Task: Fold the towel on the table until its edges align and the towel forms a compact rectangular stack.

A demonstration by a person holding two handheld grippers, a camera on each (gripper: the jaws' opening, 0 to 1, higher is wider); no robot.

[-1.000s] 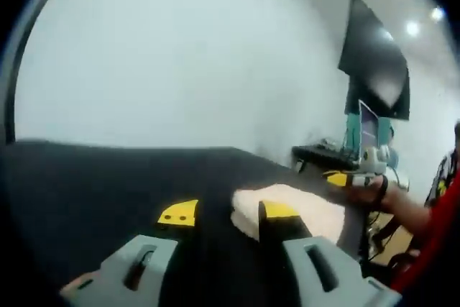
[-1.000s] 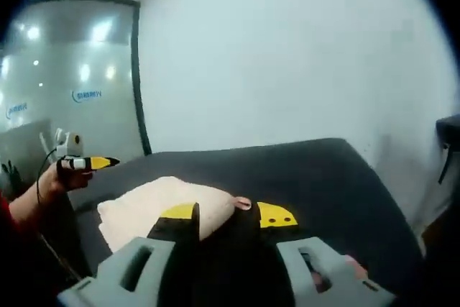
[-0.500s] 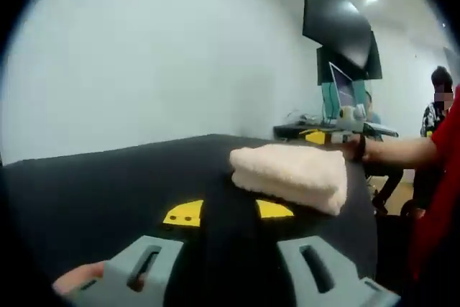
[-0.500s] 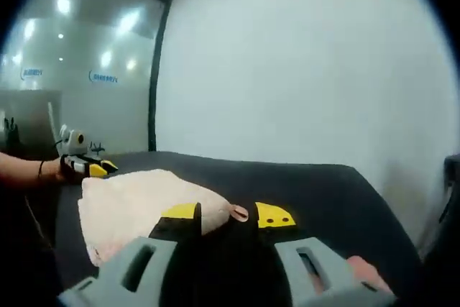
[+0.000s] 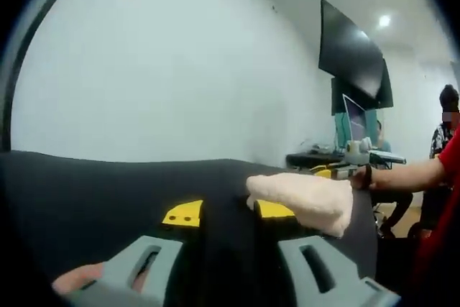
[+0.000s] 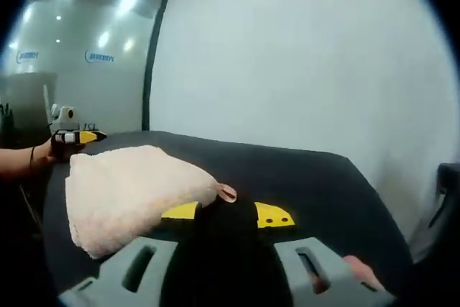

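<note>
A cream towel [image 5: 302,199] lies folded into a thick stack on the black table [image 5: 93,185]. In the left gripper view it is just right of my left gripper [image 5: 228,213], whose jaws stand apart with only dark table showing between them. The right jaw's yellow tip touches the towel's near edge. Past the towel a hand holds the right gripper [image 5: 352,170]. In the right gripper view the towel [image 6: 129,192] fills the left, with a small pink loop [image 6: 228,193] at its corner. My right gripper [image 6: 226,213] is open, left tip against the towel's edge. The left gripper [image 6: 75,136] shows far left.
The table's right edge [image 5: 363,228] drops off just past the towel. A dark screen [image 5: 352,55] hangs over a desk [image 5: 316,157], with a person [image 5: 449,113] beyond. A red sleeve [image 5: 449,170] reaches in. A glass wall [image 6: 72,48] stands behind the table's left end.
Both cameras have shifted and dropped lower towards the table, so the towel looks flatter and closer. The towel stays folded in place. Neither gripper's jaw spacing has changed.
</note>
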